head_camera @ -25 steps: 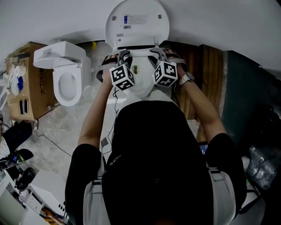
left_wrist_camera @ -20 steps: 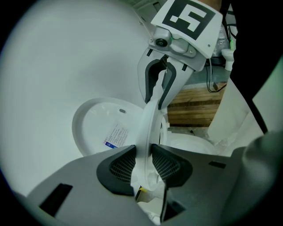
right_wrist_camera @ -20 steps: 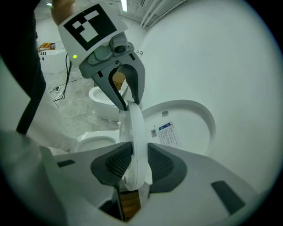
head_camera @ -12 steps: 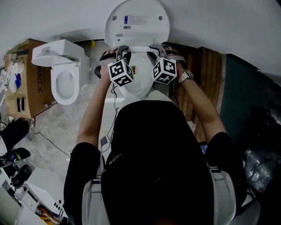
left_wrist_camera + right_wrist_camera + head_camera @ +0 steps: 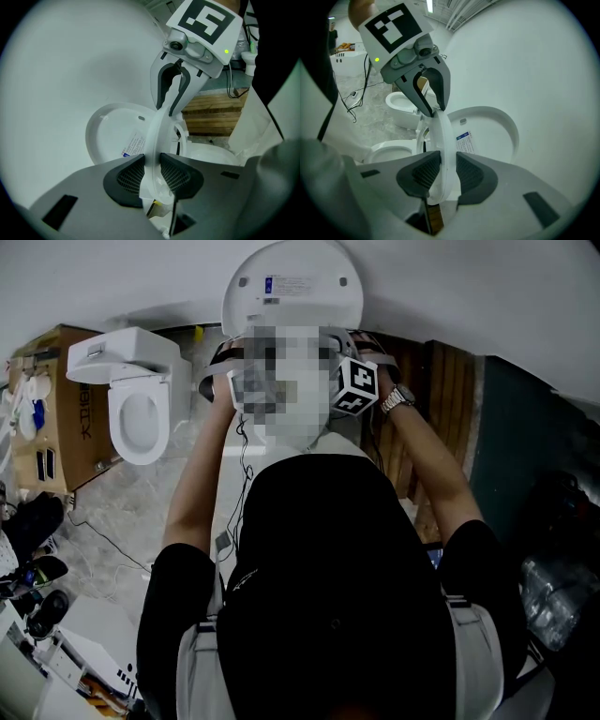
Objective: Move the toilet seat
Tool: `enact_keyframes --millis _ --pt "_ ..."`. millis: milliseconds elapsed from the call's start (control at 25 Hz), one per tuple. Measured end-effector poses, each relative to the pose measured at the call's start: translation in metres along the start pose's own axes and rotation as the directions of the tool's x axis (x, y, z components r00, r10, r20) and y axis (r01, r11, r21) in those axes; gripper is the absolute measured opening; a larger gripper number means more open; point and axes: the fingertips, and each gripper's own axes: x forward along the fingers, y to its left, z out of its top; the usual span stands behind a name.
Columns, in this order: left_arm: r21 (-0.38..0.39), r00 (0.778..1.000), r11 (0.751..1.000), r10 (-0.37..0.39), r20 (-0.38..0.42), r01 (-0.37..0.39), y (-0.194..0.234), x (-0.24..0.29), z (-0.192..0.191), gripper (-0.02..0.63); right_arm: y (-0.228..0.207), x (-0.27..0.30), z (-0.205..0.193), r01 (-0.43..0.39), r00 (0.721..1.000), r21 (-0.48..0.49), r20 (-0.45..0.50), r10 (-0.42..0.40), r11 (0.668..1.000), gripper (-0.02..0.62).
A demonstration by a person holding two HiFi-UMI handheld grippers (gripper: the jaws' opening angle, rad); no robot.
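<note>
A white wall (image 5: 469,287) runs along the far side, and a grey marbled floor (image 5: 141,502) spreads out below it. The person's black top (image 5: 328,587) fills the lower middle of the head view and hides most of the near toilet. Against the wall on the left stands a cardboard box (image 5: 47,418), with a second toilet (image 5: 141,395) just beside it, its own seat down. To the right of the near toilet lies a wooden pallet (image 5: 441,390). A thin cable (image 5: 103,531) trails over the floor near the left edge. The person's right wrist bears a wristwatch (image 5: 398,407).

The near toilet's lid (image 5: 323,306) stands upright against the wall. In front of it the toilet seat (image 5: 157,126) is lifted off the bowl (image 5: 211,157) and stands steeply on edge, between bowl and lid. It is a plain, glossy white ring, and both gripper views see it edge-on as a narrow curved band.

The left gripper (image 5: 151,173) has its ribbed black pads pressed to both faces of the seat's rim. The right gripper (image 5: 443,171) clamps the rim on the other side in the same way. Each gripper shows in the other's view, higher up along the ring.

A white sticker with a blue patch (image 5: 291,282) sits on the inner face of the lid; its print is too small to read. The box carries blue characters (image 5: 58,432) on its side, which I cannot read with certainty.
</note>
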Motion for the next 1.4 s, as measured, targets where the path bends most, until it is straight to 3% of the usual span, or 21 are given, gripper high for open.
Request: enact_keyframes --millis 1400 --pt "-0.001 0.999 0.999 0.037 0.001 -0.037 0.064 0.04 0.006 0.095 -0.068 0.039 0.0 0.046 0.999 0.061 -0.002 -0.046 0.997 0.118"
